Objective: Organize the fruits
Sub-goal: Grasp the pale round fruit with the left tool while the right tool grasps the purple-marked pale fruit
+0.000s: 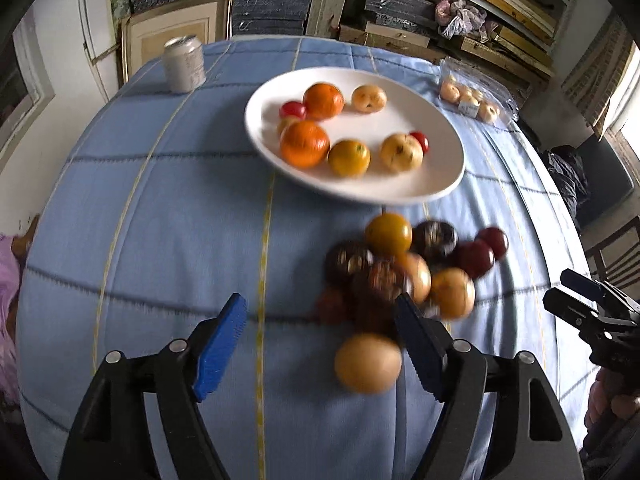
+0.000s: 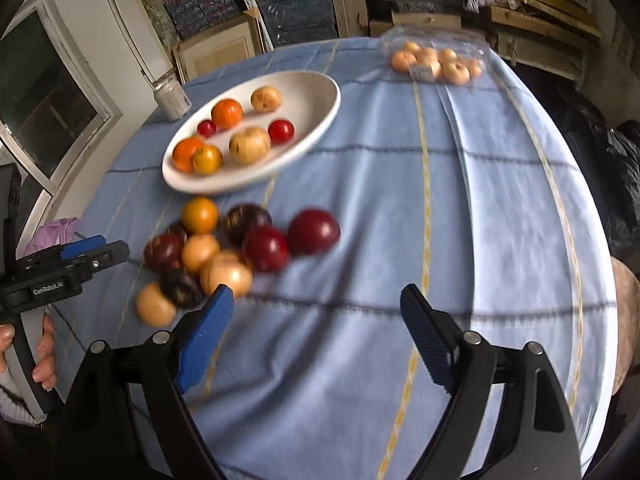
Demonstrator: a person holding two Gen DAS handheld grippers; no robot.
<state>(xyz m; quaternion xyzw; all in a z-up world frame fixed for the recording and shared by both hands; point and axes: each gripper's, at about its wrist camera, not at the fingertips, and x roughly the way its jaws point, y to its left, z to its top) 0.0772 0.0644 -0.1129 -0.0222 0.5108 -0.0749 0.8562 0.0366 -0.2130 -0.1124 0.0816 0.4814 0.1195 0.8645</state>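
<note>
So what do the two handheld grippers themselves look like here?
Both match: black plastic frames with round silver pivot pins and two fingers faced with blue ribbed pads. Left gripper; right gripper. The left one, seen from the right wrist view, carries white "GenRobot.AI" lettering on its body and a grey handle. A light knitted cuff shows at that hand.

1. The tablecloth (image 1: 160,208) is pale blue, checked with dark blue and yellow lines.
2. The plate (image 1: 400,184) is white; on it lie two deep orange fruits (image 1: 323,101), a yellow-orange one, pale yellow ones and small red ones.
3. The loose pile (image 2: 224,252) just ahead of the fingertips mixes dark purple, dark red, amber and tan fruits (blurred).
4. Both grippers are black with blue pads (image 1: 218,354).
5. The can (image 1: 185,65) is silvery white.
</note>
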